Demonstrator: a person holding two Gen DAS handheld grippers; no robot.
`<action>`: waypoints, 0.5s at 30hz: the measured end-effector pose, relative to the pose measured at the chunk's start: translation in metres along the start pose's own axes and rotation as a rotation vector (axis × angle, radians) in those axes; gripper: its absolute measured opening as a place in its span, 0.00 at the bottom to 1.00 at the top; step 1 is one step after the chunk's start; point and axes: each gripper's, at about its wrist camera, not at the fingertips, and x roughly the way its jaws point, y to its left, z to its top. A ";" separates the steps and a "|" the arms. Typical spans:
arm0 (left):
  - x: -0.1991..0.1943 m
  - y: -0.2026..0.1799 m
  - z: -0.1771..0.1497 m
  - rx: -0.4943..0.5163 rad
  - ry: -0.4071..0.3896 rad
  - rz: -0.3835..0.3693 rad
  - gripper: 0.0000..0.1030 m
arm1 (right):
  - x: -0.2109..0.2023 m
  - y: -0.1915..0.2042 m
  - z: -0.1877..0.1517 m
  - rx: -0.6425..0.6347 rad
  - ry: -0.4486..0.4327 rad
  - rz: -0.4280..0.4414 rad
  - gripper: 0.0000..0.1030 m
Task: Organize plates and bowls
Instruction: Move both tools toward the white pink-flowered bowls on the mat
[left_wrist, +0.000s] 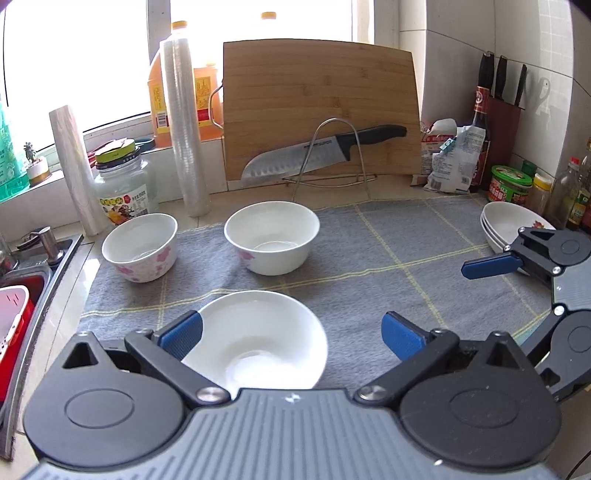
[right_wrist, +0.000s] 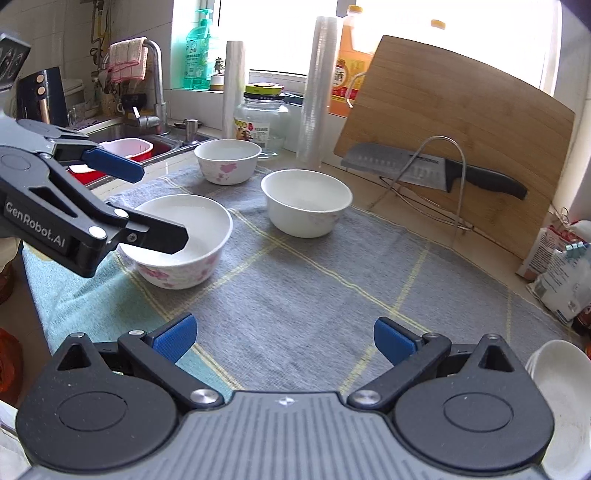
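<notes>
Three white bowls with pink flowers stand on the grey mat (left_wrist: 388, 258): a near bowl (left_wrist: 258, 339), a far-left bowl (left_wrist: 142, 245) and a middle bowl (left_wrist: 272, 236). My left gripper (left_wrist: 291, 334) is open above the near bowl, its left finger over the bowl's left rim. The right wrist view shows the left gripper (right_wrist: 162, 205) hovering at that same bowl (right_wrist: 207, 254). My right gripper (right_wrist: 284, 339) is open over bare mat (right_wrist: 314, 295), holding nothing. A stack of white dishes (left_wrist: 498, 221) sits at the right, beside the right gripper's finger (left_wrist: 491, 266), and shows again (right_wrist: 561, 398).
A bamboo cutting board (left_wrist: 317, 103) leans at the back, with a knife (left_wrist: 317, 155) on a wire rack. Cling-film rolls (left_wrist: 184, 129), a glass jar (left_wrist: 123, 188) and oil bottles stand back left. The sink (right_wrist: 125, 136) lies left; condiments and a knife block (left_wrist: 502, 107) stand right.
</notes>
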 end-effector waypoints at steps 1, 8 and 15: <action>0.001 0.008 -0.001 0.005 0.004 -0.002 0.99 | 0.005 0.009 0.003 -0.010 -0.002 -0.001 1.00; 0.020 0.055 -0.003 0.032 0.056 -0.069 0.99 | 0.035 0.062 0.014 -0.025 0.010 0.011 1.00; 0.047 0.076 -0.005 0.071 0.133 -0.158 0.97 | 0.056 0.088 0.017 0.018 0.004 0.028 1.00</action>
